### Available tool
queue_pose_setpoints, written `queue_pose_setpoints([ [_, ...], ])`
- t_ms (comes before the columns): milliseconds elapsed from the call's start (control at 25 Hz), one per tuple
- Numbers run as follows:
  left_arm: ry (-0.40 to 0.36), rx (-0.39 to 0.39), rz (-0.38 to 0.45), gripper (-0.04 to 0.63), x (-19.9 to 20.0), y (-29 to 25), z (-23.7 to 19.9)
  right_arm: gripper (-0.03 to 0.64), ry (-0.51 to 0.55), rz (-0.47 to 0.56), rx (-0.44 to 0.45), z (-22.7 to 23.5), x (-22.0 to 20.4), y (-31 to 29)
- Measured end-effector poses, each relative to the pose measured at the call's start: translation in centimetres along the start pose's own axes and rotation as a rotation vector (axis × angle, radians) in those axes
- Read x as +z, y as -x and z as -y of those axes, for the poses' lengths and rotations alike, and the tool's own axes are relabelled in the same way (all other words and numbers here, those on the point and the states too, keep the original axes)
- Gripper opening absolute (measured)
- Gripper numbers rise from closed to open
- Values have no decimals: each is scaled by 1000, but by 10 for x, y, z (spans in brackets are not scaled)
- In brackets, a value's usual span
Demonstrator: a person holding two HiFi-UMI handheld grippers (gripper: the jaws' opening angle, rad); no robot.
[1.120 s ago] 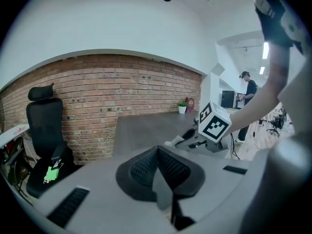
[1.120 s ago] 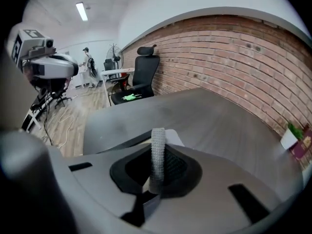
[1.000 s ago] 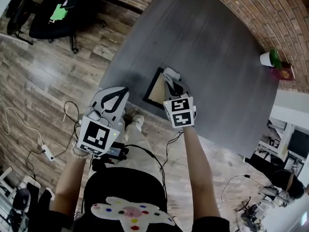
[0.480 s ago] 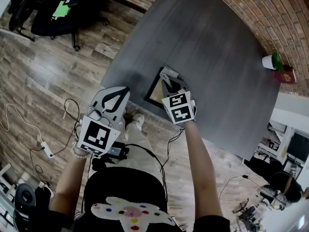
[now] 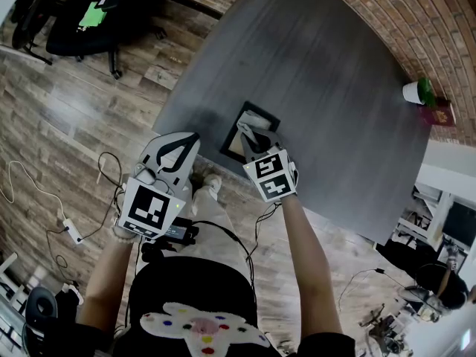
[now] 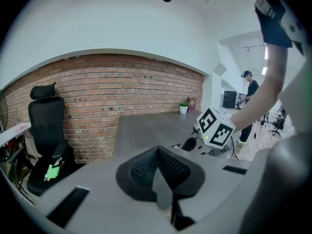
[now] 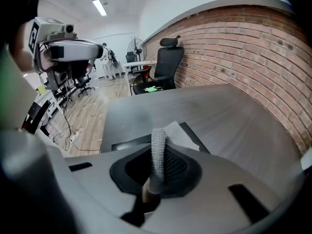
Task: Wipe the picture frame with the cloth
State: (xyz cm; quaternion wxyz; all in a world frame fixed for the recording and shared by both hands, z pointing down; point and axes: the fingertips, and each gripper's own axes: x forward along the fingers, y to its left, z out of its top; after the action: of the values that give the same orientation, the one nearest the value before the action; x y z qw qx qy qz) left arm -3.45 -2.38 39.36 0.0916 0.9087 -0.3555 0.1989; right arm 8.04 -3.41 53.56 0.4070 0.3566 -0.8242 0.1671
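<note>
At the near edge of the desk (image 5: 327,65), the picture frame (image 5: 255,117) is lying flat, and its long side seems to be running away from that edge. The right claw (image 5: 251,137) is sitting over the frame's near end, squeezing the cloth (image 7: 158,150) tight between its two jaws, so the frame is lying just under and ahead of it, and I think the wipe needs to go forward along that long side. The left claw (image 5: 176,149) is hanging off to the left over the floor (image 5: 67,110), farther from the frame, with its jaws pressed together on nothing.
</note>
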Motion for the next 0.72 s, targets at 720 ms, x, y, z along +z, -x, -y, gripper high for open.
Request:
queue_pose_setpoints([
  [720, -11, -13, 3, 11, 4, -6, 3, 25, 135, -38, 185, -56, -21, 18],
])
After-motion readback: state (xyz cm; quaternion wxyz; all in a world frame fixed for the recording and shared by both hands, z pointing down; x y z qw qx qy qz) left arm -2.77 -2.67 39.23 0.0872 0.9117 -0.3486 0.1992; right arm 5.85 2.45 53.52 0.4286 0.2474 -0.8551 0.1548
